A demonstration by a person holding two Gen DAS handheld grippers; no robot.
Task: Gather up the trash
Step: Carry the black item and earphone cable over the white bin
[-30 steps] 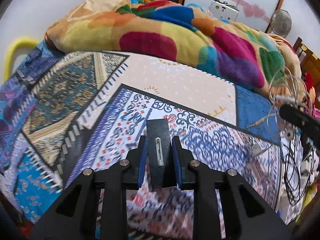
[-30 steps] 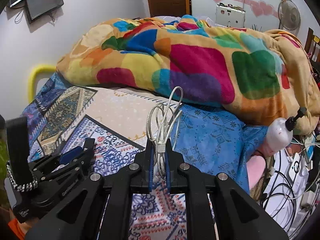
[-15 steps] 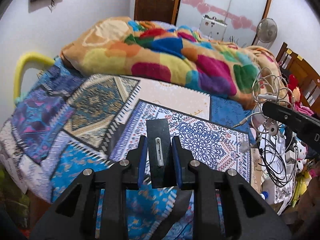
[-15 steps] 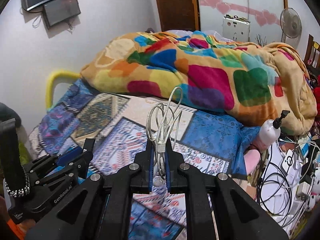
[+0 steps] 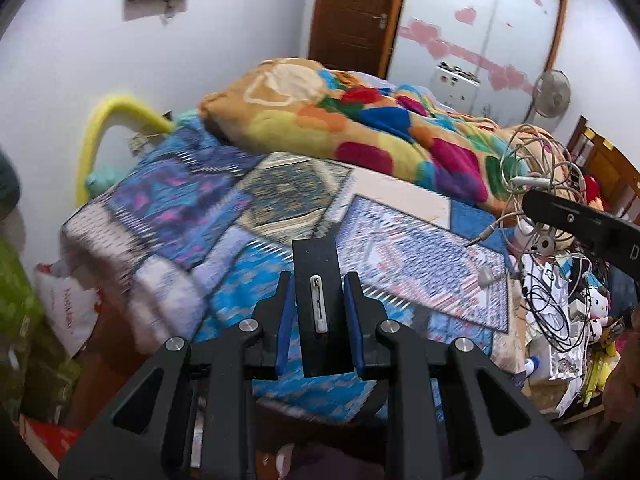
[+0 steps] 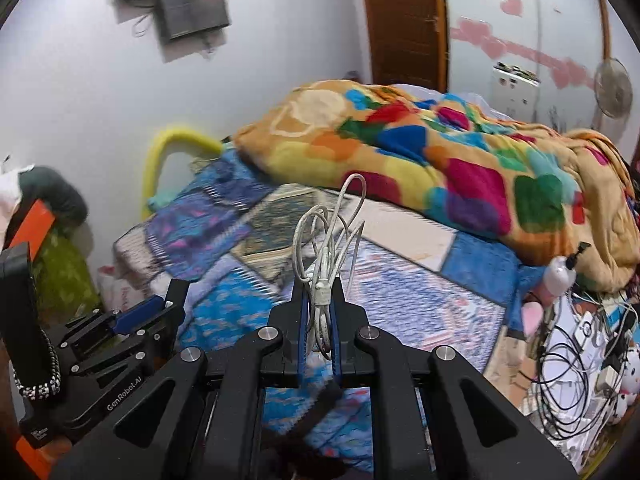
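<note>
The tangled white cable [image 6: 326,240] sat pinched in the right gripper [image 6: 319,308], above the bed's [image 6: 400,292] near edge. The left gripper [image 5: 319,304] was clamped on a flat black card [image 5: 318,280] bearing a safety pin [image 5: 318,304].

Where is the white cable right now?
The white cable is pinched in the right gripper, at the centre of the right wrist view, held above the patterned bedspread.
</note>
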